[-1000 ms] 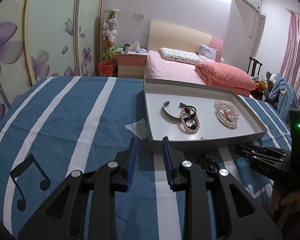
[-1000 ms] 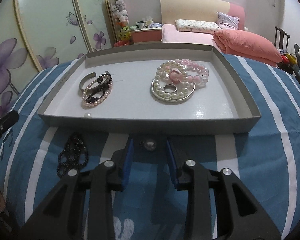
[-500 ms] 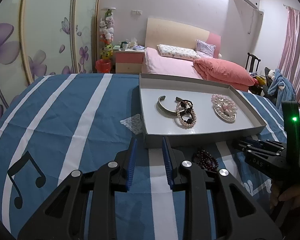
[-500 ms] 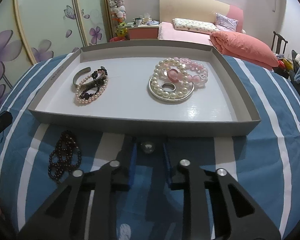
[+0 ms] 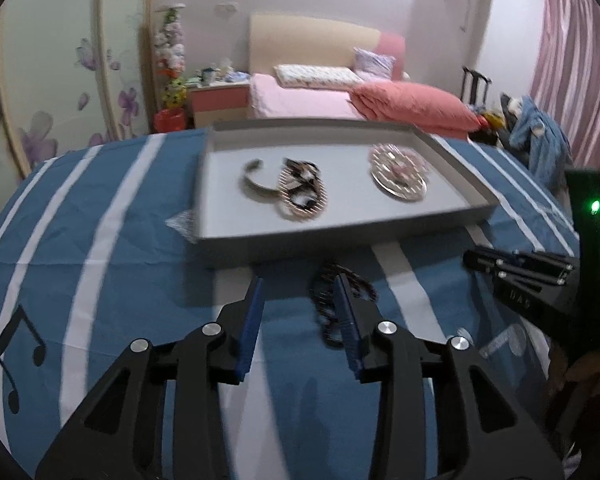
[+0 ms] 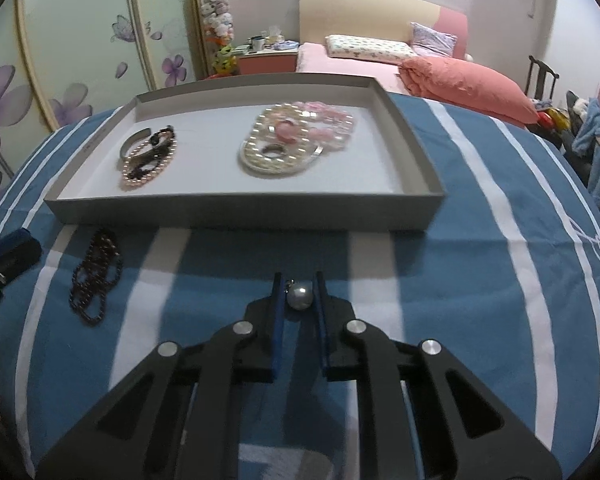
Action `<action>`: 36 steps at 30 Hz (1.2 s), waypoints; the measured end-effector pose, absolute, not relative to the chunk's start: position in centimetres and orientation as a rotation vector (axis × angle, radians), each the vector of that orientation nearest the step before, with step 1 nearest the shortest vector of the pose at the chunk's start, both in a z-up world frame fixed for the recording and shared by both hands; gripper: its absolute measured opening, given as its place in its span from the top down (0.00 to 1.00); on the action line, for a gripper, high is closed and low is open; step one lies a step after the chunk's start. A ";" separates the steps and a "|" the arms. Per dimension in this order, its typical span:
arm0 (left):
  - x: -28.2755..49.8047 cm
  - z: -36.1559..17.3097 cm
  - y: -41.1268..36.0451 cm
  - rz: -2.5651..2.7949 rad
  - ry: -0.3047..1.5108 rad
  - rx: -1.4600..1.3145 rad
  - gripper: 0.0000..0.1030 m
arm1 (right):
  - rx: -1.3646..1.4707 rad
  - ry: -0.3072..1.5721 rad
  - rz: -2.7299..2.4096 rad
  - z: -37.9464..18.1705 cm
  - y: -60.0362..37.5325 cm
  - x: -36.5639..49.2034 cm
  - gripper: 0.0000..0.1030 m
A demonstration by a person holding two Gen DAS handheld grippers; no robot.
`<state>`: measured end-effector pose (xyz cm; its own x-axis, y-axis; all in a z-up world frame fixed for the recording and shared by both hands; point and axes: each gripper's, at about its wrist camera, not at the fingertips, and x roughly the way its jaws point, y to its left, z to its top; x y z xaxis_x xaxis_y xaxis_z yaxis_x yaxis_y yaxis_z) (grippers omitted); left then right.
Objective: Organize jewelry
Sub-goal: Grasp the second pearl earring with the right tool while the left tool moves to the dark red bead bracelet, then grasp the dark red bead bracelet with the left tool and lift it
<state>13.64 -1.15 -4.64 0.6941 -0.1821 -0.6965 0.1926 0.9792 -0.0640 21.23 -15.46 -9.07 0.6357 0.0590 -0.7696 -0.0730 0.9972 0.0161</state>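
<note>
Right tongs (image 6: pixel 298 295) pinch pearl pendant (image 6: pixel 299 297) clear of the surface for transfer to tray (image 6: pixel 240 216); left tongs (image 5: pixel 298 312) spread, approaching dark bead necklace (image 5: pixel 327 304).

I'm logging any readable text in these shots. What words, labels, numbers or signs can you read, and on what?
"DAS": a guess at blurred raised letters on the right gripper body in the left wrist view.
Black music note, a sign and not text: printed on the cloth.
Faint print on the tray rim's left edge: too small to read.
</note>
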 end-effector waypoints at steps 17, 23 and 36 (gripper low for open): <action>16.6 -7.4 -5.3 -0.156 0.889 0.107 0.45 | -0.005 0.877 0.084 -9.1 -15.7 20.8 0.86; 16.3 -7.0 -2.9 -0.126 0.890 0.050 0.88 | -0.023 0.878 0.129 -9.0 -14.5 20.5 0.86; 15.0 -7.2 -1.3 -0.110 0.877 0.067 0.87 | -0.036 0.879 0.169 -9.1 -13.4 20.1 0.86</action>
<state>15.05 -1.27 -7.22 0.6344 -0.0687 -0.7699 0.1234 0.9923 0.0132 20.10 -13.43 -9.05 0.6258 0.1328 -0.7686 -0.1625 0.9860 0.0381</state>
